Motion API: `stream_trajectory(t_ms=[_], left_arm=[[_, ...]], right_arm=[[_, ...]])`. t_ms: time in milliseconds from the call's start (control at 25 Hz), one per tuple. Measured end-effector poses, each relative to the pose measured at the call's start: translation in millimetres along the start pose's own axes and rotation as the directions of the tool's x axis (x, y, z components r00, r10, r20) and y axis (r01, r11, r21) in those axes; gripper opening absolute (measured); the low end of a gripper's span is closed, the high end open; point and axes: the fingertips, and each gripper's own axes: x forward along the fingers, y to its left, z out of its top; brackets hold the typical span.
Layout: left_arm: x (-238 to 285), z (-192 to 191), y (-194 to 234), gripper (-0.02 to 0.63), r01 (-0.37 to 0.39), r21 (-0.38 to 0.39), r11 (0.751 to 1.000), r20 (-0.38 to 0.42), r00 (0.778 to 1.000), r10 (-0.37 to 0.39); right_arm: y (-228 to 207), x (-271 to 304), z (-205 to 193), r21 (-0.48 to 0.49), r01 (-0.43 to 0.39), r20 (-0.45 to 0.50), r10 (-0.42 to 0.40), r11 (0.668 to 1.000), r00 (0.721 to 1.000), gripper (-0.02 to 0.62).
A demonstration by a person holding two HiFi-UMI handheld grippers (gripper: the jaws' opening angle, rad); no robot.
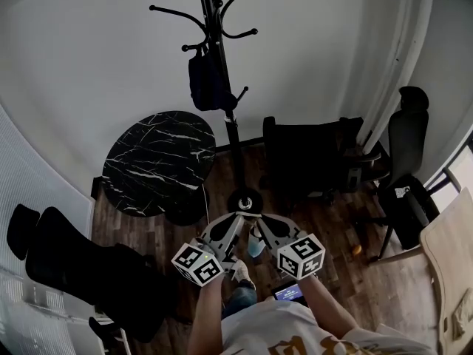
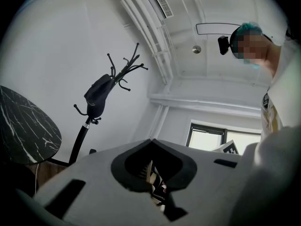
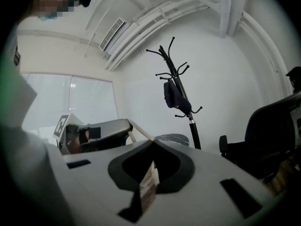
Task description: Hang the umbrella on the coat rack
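The black coat rack [image 1: 222, 65] stands by the white wall, straight ahead of me. A dark blue folded bundle [image 1: 205, 80], which looks like the umbrella, hangs from one of its hooks. It also shows in the left gripper view [image 2: 99, 95] and the right gripper view [image 3: 175, 95]. My left gripper [image 1: 238, 217] and right gripper [image 1: 260, 218] are held low near my body, well short of the rack, tips almost meeting. Both are shut with nothing between the jaws [image 2: 150, 141] [image 3: 151, 142].
A round black marble table [image 1: 159, 161] stands left of the rack's base [image 1: 244, 200]. Black chairs [image 1: 310, 157] and an office chair [image 1: 406, 154] stand to the right, and another dark chair [image 1: 74, 265] at the left. A light wooden table [image 1: 451, 250] is at the far right.
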Motion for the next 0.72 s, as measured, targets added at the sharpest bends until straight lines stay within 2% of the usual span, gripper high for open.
stream_trajectory(t_ms=[320,720], left_arm=[[36.9,1.2,50.7,0.018,0.026,-0.038,0.999,-0.007,1.000,-0.026],[86.4,28.8,134.7,0.018,0.064,-0.053,0.997,-0.035,0.997,-0.065]], right_arm=[[-39.5,46.5,2.8,0.000,0.039,-0.018,-0.039,0.999,0.999,0.012],[-85.4,132.3,22.6,-0.006,0.099,-0.004,-0.099,0.995,0.995,0.012]])
